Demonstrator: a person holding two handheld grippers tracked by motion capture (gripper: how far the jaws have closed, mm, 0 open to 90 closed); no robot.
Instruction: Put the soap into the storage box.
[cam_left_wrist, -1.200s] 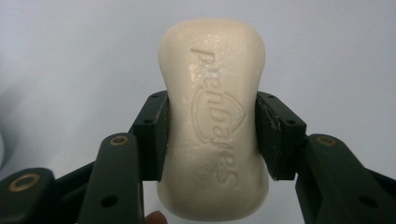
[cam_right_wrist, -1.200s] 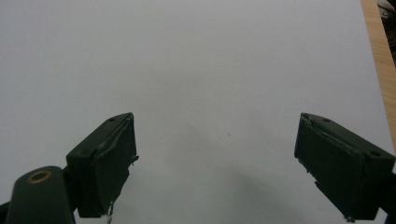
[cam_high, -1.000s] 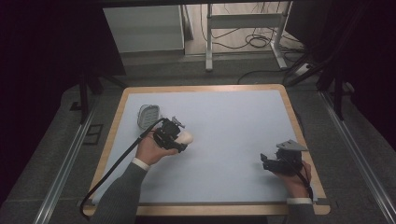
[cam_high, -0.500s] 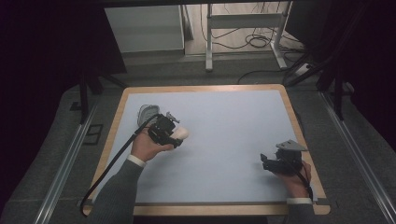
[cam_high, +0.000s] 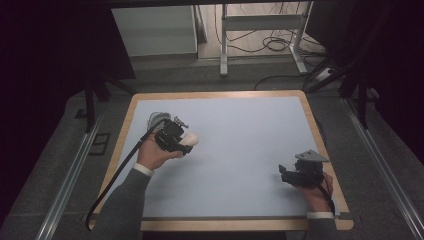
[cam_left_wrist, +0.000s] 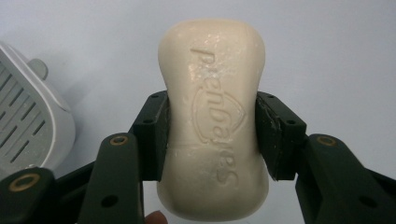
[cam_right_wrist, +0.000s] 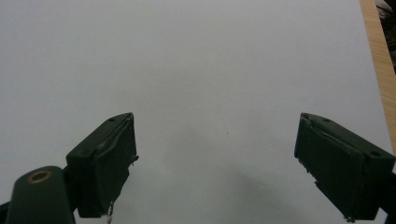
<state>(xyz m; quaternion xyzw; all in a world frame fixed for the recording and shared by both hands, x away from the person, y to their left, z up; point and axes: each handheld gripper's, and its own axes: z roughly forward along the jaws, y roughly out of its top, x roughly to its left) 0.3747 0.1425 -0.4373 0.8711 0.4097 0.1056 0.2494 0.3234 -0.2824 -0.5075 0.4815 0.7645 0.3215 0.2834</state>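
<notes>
Soap (cam_left_wrist: 214, 126) sits clamped between the two black jaws of the left gripper (cam_left_wrist: 212, 135), which press on its narrowed waist from both sides. The bar is cream-coloured, rounded at the corners and pinched in at the middle, with a faintly wet, speckled sheen on its face. Raised lettering runs along its length; it appears upside down in the left gripper view and I cannot read it with confidence, though an arched outline is stamped around part of it. In the high view the soap (cam_high: 190, 139) shows as a pale lump at the front of the left gripper (cam_high: 172, 136), held over the left part of the table (cam_high: 240, 130), just beside a grey soap dish (cam_high: 156, 119). That soap dish (cam_left_wrist: 28, 126) has a slotted top and lies close at the left in the left gripper view.

The right gripper (cam_high: 300, 172) rests near the table's right edge, well apart from the soap. Its jaws stand wide with nothing between them (cam_right_wrist: 215, 163), over bare pale-blue surface. The table has a light wooden rim (cam_right_wrist: 380, 60), and most of its middle and far side is open.
</notes>
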